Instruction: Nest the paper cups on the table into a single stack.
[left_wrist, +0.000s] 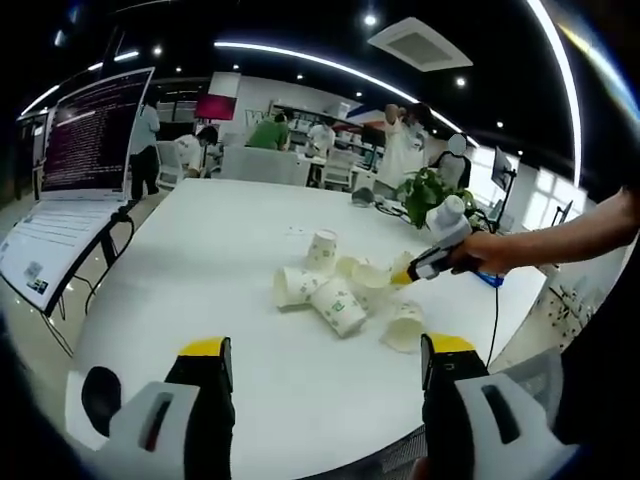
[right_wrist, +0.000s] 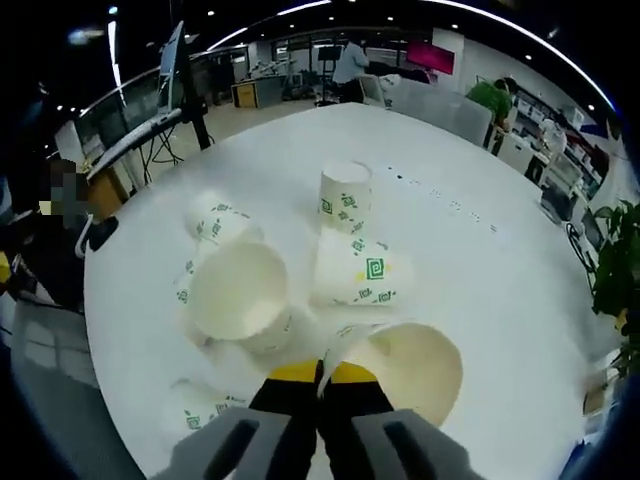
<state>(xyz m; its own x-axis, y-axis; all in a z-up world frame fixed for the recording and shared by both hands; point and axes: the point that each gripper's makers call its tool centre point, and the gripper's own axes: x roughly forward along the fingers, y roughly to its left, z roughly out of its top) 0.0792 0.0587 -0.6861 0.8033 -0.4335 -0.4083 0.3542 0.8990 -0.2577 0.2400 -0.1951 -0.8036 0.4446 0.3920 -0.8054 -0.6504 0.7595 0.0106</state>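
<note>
1. The paper cups (left_wrist: 340, 290) lie in a loose cluster mid-bench (left_wrist: 200, 290), most tipped on their sides, one upright cup (right_wrist: 344, 200) at the far edge.
2. The right tongs (right_wrist: 321, 374) are pinched on the rim of a tipped cup (right_wrist: 415, 370) nearest them: the first pickup seems in hand.
3. The left tongs (left_wrist: 325, 365) stand apart and empty, well short of the cluster.
4. Next, probably: lift that cup and seat it into another's mouth, likely the wide-open cup (right_wrist: 240, 292) beside it.
</note>
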